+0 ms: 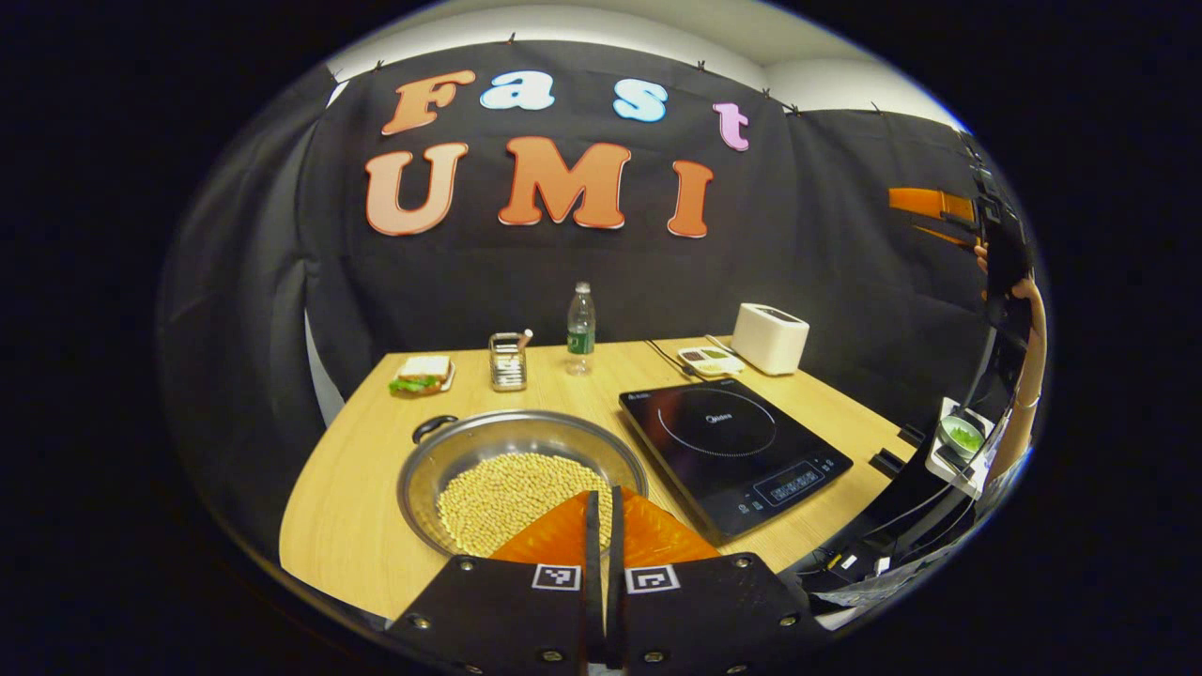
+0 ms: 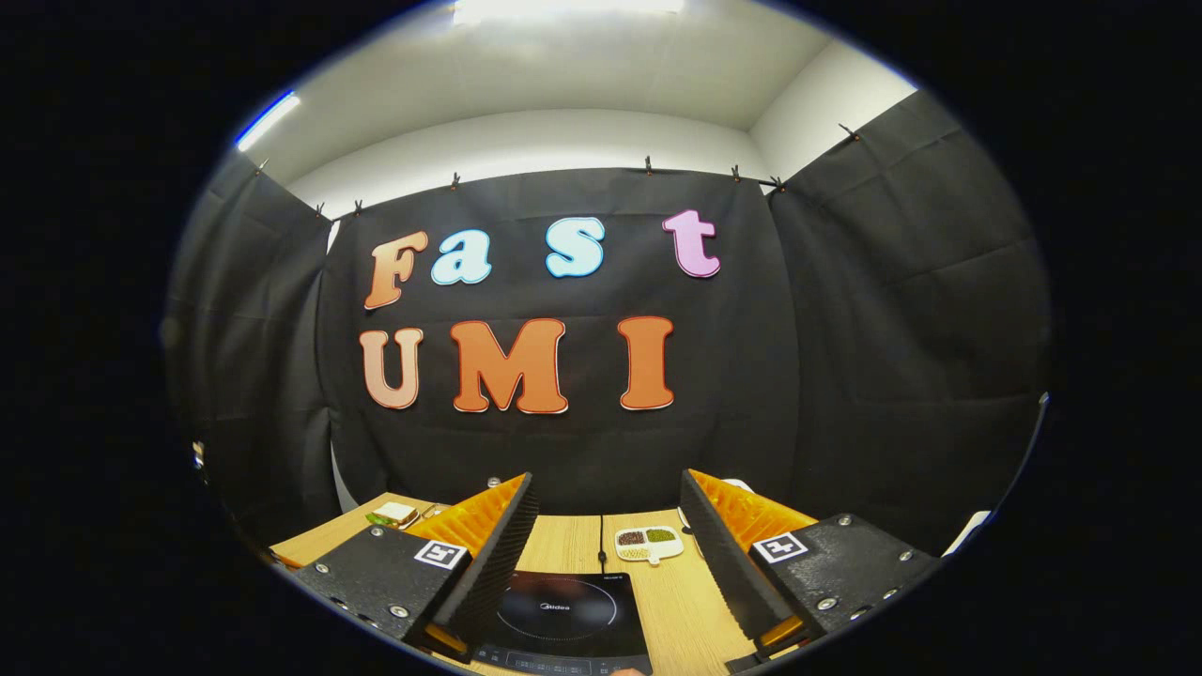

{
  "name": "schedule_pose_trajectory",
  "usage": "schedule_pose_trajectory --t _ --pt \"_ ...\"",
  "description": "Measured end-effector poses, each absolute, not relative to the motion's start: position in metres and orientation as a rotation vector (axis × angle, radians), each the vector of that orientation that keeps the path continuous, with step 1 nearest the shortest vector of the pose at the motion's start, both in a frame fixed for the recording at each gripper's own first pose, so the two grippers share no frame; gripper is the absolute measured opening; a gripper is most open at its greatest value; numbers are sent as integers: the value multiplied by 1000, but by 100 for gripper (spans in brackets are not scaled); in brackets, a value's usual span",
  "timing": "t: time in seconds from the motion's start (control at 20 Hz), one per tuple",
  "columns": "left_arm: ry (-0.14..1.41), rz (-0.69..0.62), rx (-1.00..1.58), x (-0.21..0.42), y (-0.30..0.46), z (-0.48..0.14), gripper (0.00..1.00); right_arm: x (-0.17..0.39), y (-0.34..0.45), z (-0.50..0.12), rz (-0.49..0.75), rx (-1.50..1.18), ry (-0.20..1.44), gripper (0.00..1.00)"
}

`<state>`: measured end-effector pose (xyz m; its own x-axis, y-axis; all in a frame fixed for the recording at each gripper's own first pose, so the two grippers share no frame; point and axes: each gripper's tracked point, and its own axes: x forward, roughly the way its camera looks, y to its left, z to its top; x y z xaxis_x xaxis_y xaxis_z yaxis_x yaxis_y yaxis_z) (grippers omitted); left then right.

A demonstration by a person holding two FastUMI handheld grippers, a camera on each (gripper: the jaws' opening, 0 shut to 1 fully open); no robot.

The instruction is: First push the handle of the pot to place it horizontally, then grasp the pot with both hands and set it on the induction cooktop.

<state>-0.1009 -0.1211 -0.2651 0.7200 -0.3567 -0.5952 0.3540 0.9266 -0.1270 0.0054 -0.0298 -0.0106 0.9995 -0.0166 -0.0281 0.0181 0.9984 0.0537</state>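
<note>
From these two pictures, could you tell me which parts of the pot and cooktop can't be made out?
- Pot, left gripper view: near rim and any near handle hidden behind the left gripper.
- Induction cooktop, right gripper view: left edge hidden by the right gripper finger, front cut off by the picture's edge.
- Cooktop panel markings: too small.

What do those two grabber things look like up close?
The left gripper and the right gripper each have two flat black plates studded with round silver screws. Every plate carries a small square black-and-white marker. The right gripper's fingers have ridged inner faces, like tiny steps.
</note>
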Motion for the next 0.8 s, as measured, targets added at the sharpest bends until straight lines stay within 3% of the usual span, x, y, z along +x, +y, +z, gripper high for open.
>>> schedule_pose_trajectory --t 0.25,0.3,0.45,0.7,0.75,0.8 --pt "780 -406 8 -123 -126 -317 2 5 -32 -22 -10 58 53 95" --pt "808 -412 1 -128 -129 -328 2 5 -32 -22 -9 62 55 100" --pt "872 -410 -7 -144 -128 -350 3 2 -39 -19 -23 59 43 95" --pt "946 -393 -13 -154 -127 -382 3 -2 -43 -18 -30 60 31 95" --pt "954 -391 -16 -153 -128 -385 3 -2 -44 -18 -29 57 35 100" --pt "958 -389 -15 -151 -129 -386 2 -3 -45 -20 -30 52 39 95"
